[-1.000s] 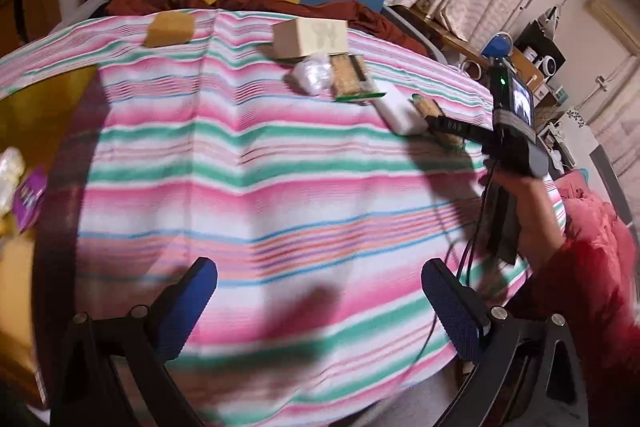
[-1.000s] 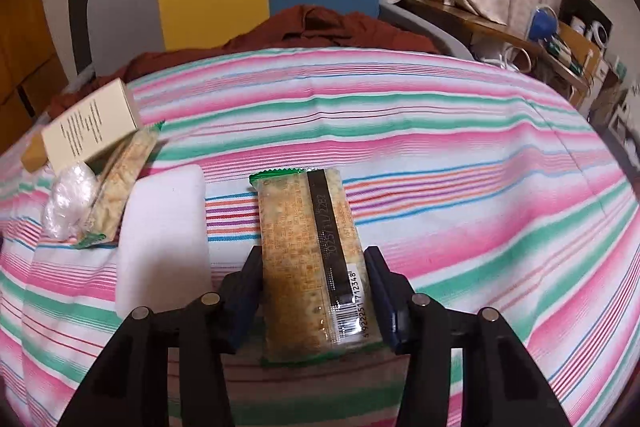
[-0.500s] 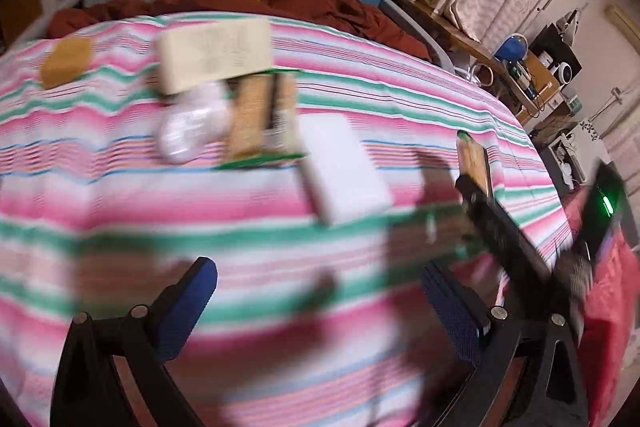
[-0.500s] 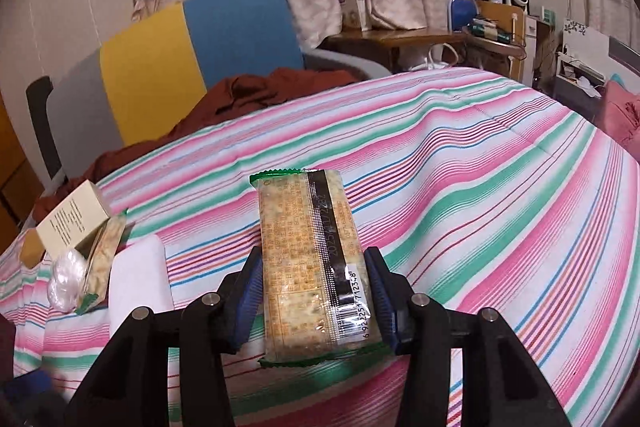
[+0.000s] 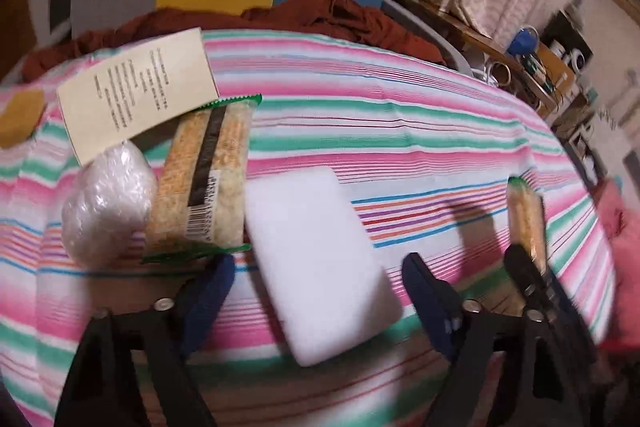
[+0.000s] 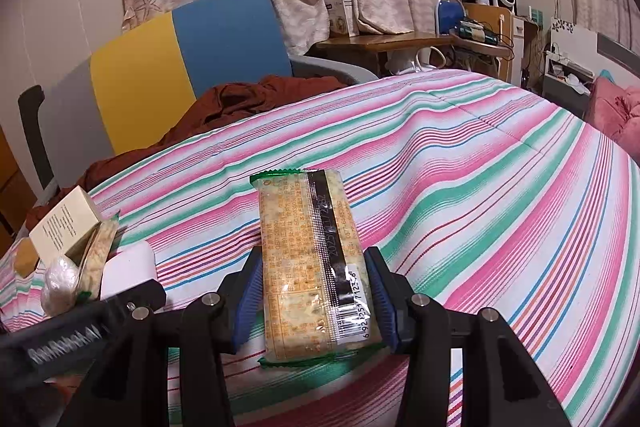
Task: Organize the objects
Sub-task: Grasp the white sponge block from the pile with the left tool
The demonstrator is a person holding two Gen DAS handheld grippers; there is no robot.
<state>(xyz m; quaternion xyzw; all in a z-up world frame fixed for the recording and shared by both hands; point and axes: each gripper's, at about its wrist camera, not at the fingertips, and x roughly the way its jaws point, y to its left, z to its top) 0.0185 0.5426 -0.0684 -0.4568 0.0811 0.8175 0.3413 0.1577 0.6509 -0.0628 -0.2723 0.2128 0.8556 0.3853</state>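
My right gripper is shut on a cracker packet and holds it above the striped cloth; the packet also shows edge-on in the left wrist view. My left gripper is open, its blue pads either side of a white block lying on the cloth. Left of the block lie a second cracker packet, a clear plastic wad and a cream box. The same group shows at the left of the right wrist view: the white block and the box.
A striped cloth covers the table. A small tan block lies at the far left. A yellow, blue and grey chair with a brown garment stands behind. A cluttered desk is at the back right.
My left gripper has moved forward to the item cluster and now straddles the white block. My right gripper has lifted the cracker packet off the cloth and tilted up.
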